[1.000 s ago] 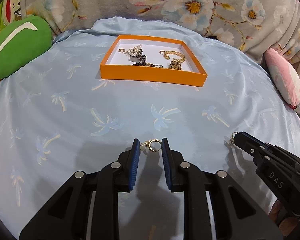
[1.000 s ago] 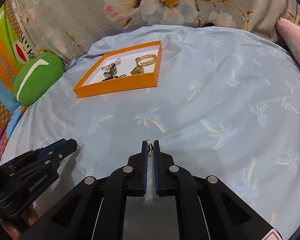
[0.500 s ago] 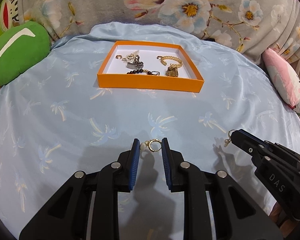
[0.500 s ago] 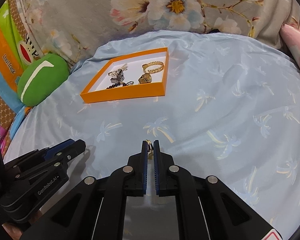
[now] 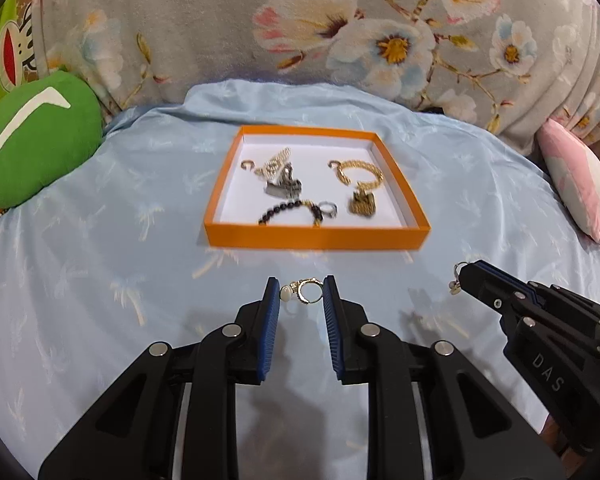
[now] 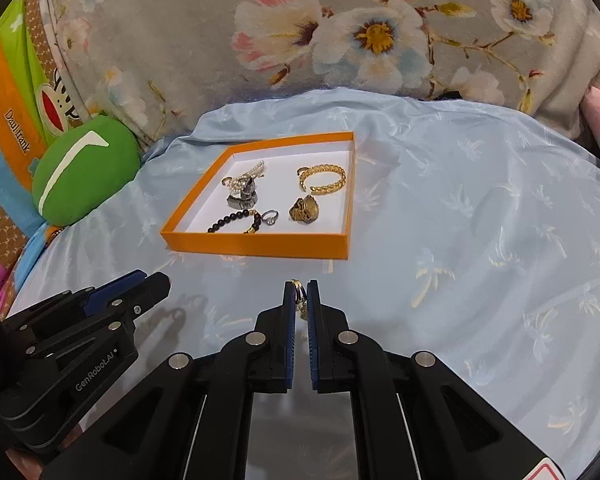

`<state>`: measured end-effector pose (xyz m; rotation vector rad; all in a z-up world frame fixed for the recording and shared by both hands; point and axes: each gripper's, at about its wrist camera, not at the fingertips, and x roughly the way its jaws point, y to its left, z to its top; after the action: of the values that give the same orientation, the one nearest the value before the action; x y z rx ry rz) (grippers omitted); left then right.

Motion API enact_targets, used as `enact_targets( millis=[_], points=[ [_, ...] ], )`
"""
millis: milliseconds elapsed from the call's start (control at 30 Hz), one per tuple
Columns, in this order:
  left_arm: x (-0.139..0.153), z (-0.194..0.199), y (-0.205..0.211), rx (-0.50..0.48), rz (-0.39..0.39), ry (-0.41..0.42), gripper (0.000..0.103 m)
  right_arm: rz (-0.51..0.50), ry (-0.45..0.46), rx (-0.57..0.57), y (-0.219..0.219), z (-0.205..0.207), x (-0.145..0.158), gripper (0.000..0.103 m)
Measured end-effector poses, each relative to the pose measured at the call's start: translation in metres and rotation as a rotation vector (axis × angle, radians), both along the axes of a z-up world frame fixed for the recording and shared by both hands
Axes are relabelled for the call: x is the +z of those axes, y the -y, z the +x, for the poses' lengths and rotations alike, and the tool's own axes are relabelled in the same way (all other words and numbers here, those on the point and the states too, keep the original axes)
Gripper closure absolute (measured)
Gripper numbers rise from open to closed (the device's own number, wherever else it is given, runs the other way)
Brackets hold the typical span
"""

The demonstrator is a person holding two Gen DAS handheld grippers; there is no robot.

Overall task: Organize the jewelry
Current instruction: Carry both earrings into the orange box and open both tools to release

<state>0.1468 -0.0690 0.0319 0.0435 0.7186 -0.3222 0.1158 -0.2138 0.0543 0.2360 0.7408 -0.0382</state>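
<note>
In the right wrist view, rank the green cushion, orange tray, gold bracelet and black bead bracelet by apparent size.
1. orange tray
2. green cushion
3. gold bracelet and black bead bracelet: too alike to rank; the tray's front wall partly hides the beads.

- Left gripper pinches gold ring, lower centre.
- Right gripper at right edge, small earring at its tip.
- Orange tray with jewelry, centre.
</note>
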Motion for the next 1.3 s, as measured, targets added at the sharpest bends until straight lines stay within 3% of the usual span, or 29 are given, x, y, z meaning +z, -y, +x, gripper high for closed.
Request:
enact_targets(
  millis=[433,733,1300],
  points=[
    [0.016,0.092,0.022,0.052,0.019,0.07,0.082,0.027,0.05,-0.028,0.016,0.093,0.008,0.098],
    [0.011,0.144,0.039,0.05,0.04,0.073,0.082,0.038,0.059,-0.045,0.026,0.143,0.007,0.098],
    [-0.002,0.165,0.038,0.062,0.06,0.055,0.082,0.006,0.04,-0.025,0.019,0.165,-0.01,0.098]
  ],
)
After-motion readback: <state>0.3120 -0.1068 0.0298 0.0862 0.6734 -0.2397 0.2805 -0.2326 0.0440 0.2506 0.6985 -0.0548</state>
